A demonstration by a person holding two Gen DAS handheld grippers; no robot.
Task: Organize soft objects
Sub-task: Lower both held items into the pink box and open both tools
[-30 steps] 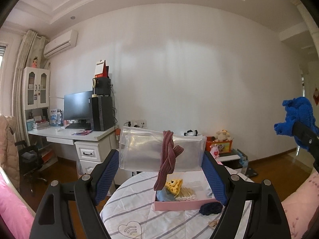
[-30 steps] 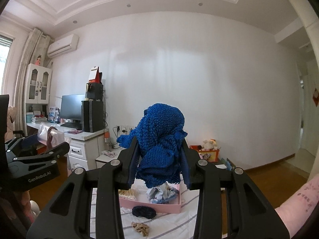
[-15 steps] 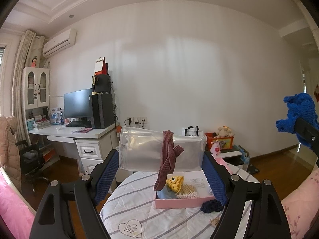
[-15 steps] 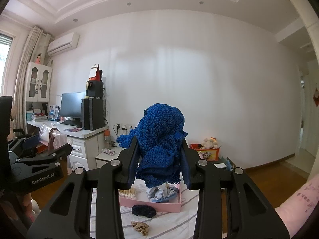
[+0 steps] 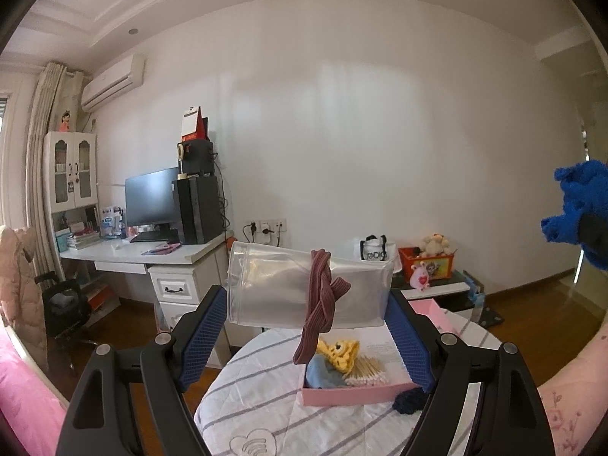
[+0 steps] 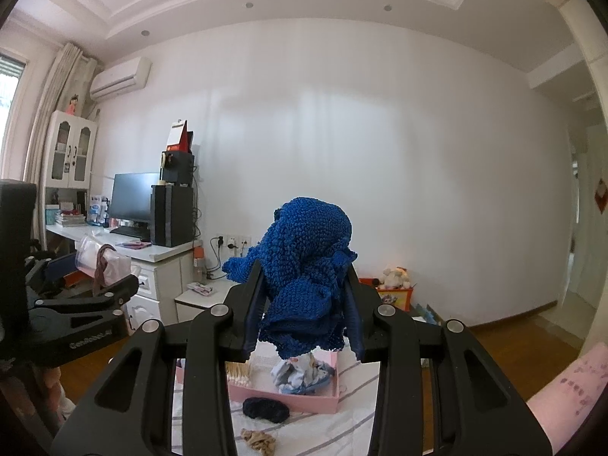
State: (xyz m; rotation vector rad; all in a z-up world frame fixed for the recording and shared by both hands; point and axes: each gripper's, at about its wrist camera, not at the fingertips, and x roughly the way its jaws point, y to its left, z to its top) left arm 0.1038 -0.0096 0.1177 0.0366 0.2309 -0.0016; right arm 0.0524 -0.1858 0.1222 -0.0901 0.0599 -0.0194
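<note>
My left gripper (image 5: 307,319) is shut on a clear plastic container (image 5: 273,288) held on its side, high above the table. A maroon ribbed scrunchie (image 5: 319,304) hangs over the container. My right gripper (image 6: 304,300) is shut on a blue knitted piece (image 6: 307,266), held up in the air; it also shows at the right edge of the left wrist view (image 5: 581,205). Below, a pink tray (image 5: 353,393) on the round striped table (image 5: 258,406) holds a yellow knitted item (image 5: 340,351), a pale blue cloth (image 5: 323,376) and cotton swabs (image 5: 366,374).
A dark navy scrunchie (image 6: 265,409) and a tan scrunchie (image 6: 258,440) lie on the table in front of the tray. A white desk (image 5: 152,256) with monitor stands at the left wall. A low shelf with toys (image 5: 429,262) stands behind. The left gripper shows at the left of the right wrist view (image 6: 76,304).
Both grippers hold their loads as before. The views have drifted slightly; the blue knitted piece sits a little lower and further right in the left wrist view.
</note>
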